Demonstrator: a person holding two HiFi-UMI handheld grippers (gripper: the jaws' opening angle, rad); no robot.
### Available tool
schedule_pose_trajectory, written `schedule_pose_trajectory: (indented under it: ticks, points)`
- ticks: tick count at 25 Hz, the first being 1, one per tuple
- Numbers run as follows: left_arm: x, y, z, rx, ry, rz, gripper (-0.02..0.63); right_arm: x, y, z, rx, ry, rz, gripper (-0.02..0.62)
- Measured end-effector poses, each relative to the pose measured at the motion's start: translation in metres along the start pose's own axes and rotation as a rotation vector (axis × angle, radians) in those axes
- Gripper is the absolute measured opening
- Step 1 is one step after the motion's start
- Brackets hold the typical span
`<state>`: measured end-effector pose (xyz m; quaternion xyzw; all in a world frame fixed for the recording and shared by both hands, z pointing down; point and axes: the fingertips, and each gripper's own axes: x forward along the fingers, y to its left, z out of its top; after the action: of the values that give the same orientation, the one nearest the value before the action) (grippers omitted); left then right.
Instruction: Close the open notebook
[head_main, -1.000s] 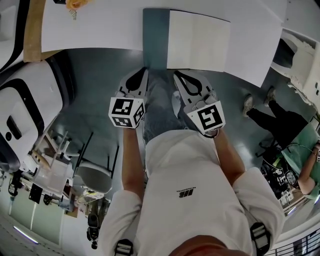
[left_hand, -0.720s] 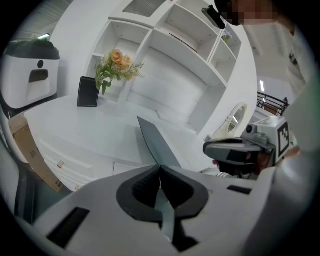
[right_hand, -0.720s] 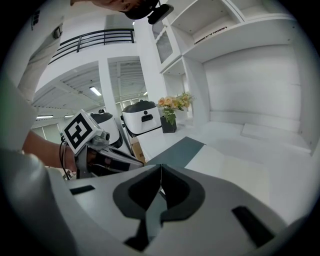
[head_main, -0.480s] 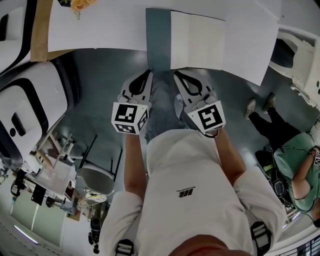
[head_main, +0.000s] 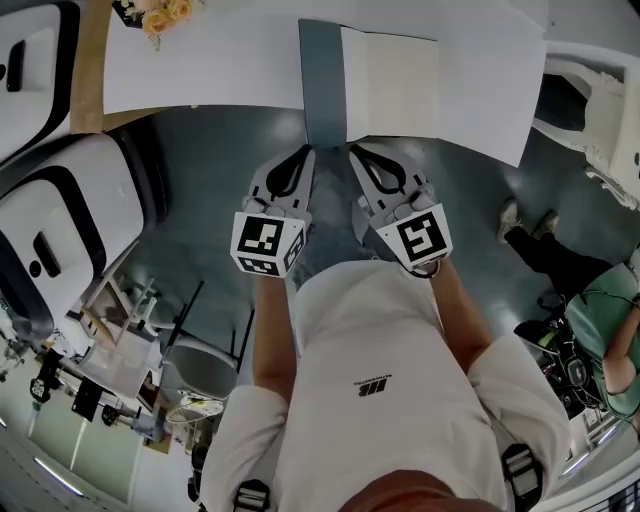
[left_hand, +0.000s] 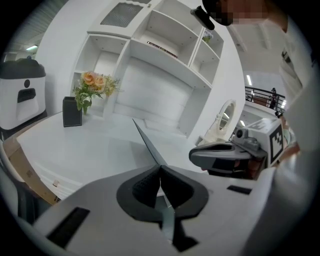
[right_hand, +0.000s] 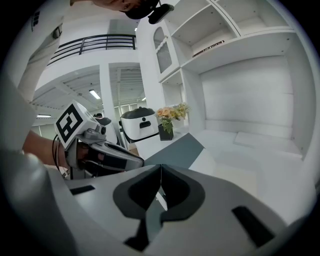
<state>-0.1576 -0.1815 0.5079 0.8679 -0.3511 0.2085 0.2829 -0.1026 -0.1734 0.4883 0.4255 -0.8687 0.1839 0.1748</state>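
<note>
- The notebook (head_main: 390, 80) lay open and flat on the white table (head_main: 200, 70), at its near edge, with the dark cover (head_main: 320, 75) spread to the left and a blank cream page to the right
- Over the last second the left gripper (head_main: 303, 153) had slid inward and forward, so its tip now sat just short of the cover's near edge; a second earlier it hung further out to the left
- The right gripper (head_main: 356, 153) had hardly shifted and pointed at the near edge of the cream page, close beside the left one
- The gap between the two grippers had narrowed, and both now aimed at the spine end of the book
- Left jaws: pads pressed together, with nothing clearly held; in the left gripper view the cover ran away from the tip as a thin dark wedge, and whether it touched could not be told
- Right jaws: likewise together and empty, with the cover seen ahead, flat on the table
- The book itself had not changed: no leaf or cover had been lifted
- Judgement: this was the approach and the closing had not begun; the left gripper seemed placed to get under or nudge the dark cover, which would have to swing over onto the page
- The flowers (head_main: 160, 12) at the far left corner stood well clear of that swing
</note>
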Motion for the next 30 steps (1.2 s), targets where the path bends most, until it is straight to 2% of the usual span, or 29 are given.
schedule_pose_trajectory:
  ticks: [15, 30]
  points:
    - [0.011, -0.047, 0.021, 0.063, -0.018, -0.08, 0.0, -0.036, -0.021, 0.005, 0.016, -0.045, -0.075, -0.003]
    - [0.035, -0.095, 0.029, 0.117, 0.006, -0.177, 0.0, -0.074, -0.053, -0.002, 0.055, -0.056, -0.173, -0.003]
